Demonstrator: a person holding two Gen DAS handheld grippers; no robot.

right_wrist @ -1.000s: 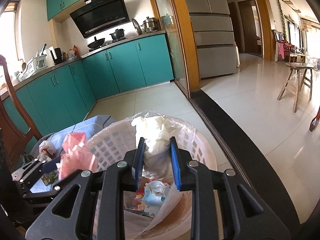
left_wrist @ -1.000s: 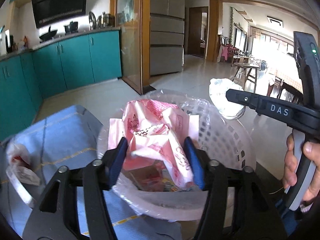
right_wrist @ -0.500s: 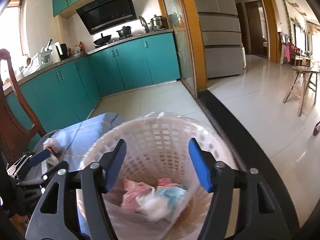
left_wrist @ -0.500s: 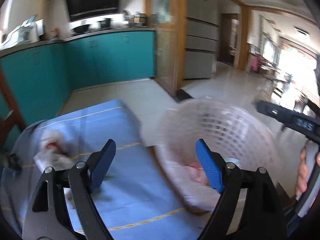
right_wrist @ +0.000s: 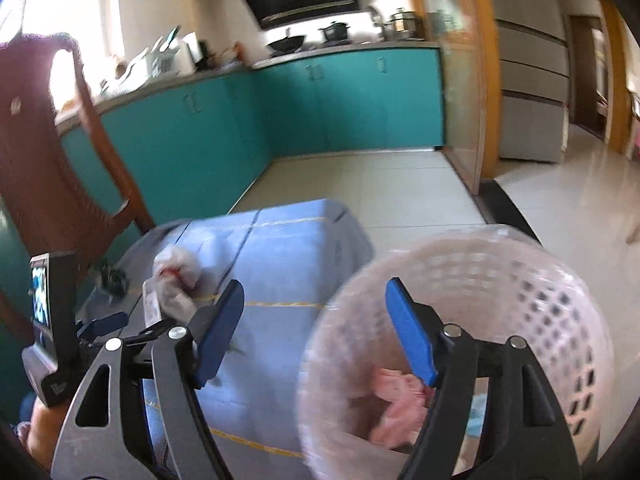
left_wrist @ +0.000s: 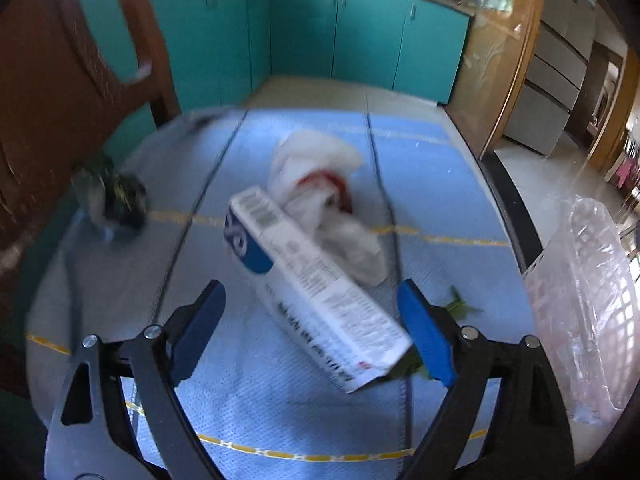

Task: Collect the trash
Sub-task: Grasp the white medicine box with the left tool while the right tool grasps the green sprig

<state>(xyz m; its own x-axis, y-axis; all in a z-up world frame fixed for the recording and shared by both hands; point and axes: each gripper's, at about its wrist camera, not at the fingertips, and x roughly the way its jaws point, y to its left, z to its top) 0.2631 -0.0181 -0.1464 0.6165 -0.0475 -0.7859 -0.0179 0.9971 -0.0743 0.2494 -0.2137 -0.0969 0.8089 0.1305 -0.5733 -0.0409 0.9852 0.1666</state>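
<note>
Up close, our left gripper [left_wrist: 312,328] has just been spreading its jaws and now stands released over the blue-covered table [left_wrist: 256,408], its two blue pads [left_wrist: 426,334] flanking one long white carton [left_wrist: 316,300] without pressing on it; the carton lies slanted, its near end just beside the right-hand pad, which it may graze. Under that end we see a few green leafy scraps [left_wrist: 460,306] on the cloth. Just beyond the carton, touching it, lies one crumpled white bag with red inside [left_wrist: 320,184], and well to the left sits one dark crumpled wrapper [left_wrist: 114,196]. Our right gripper [right_wrist: 314,330] has likewise just been opening; it too is released and holds nothing, hanging above the near rim of one pale lattice basket [right_wrist: 540,292] lined with clear plastic, which stands just beside the table. Inside the basket we count one pink wad of trash [right_wrist: 394,404] and a bluish bit beside it, too blurred to name. Farther off stand one brown wooden chair [right_wrist: 44,168], the teal cabinets [right_wrist: 340,100] and a grey refrigerator [right_wrist: 532,80].
</note>
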